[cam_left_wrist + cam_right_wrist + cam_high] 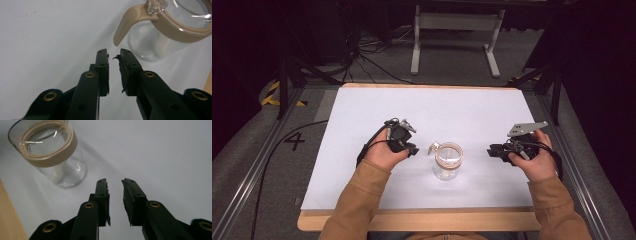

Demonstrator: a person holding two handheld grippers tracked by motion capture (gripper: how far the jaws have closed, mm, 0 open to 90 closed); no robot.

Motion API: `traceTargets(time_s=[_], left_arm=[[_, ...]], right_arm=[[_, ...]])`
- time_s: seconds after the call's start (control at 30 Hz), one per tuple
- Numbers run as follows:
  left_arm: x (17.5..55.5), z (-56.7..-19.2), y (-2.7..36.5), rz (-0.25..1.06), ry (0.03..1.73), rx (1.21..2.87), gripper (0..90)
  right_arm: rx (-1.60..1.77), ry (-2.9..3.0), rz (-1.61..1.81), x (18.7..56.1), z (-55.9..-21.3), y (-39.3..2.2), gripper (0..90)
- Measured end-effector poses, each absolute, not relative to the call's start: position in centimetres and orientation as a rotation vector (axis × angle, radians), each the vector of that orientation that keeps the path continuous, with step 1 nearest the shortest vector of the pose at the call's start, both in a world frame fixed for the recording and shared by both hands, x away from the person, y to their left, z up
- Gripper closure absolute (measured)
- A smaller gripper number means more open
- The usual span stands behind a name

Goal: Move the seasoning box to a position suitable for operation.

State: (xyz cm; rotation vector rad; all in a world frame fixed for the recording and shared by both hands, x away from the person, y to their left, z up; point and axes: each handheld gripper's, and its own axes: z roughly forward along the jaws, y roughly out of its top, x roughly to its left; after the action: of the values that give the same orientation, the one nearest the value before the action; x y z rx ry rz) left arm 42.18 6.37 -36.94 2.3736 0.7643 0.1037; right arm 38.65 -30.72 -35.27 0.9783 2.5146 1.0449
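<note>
Between our two grippers stands the glass jar — left gripper nearer, by its handle; right gripper farther — both slightly parted, empty.

High view: fixed above the person's edge of the white table, facing forward and down; whole tabletop and floor beyond in frame, fairly far off.

Left gripper view: rides the left gripper, looks along its jaws low over the tabletop; glass jar close, upper right.

Right gripper view: rides the right gripper, same low, close angle; jar upper left.

All three views share the jar and the white surface around it.
</note>
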Motion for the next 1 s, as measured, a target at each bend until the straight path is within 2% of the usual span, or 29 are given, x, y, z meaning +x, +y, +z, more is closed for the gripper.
traceTargets(time_s=[0.33,0.67,1.0], left_arm=[[42.9,-38.1,3.8,0.105,0.682,2.456,81.1],[43.3,-38.6,3.1,0.115,0.65,2.47,87.3],[44.1,-38.5,2.7,0.129,0.636,2.48,87.4]], right_arm=[[1.019,2.488,1.048,37.7,-35.5,-31.8,71.2],[1.039,2.49,1.037,37.2,-35.8,-32.1,70.8],[1.057,2.486,1.028,36.6,-36.1,-32.4,70.9]])
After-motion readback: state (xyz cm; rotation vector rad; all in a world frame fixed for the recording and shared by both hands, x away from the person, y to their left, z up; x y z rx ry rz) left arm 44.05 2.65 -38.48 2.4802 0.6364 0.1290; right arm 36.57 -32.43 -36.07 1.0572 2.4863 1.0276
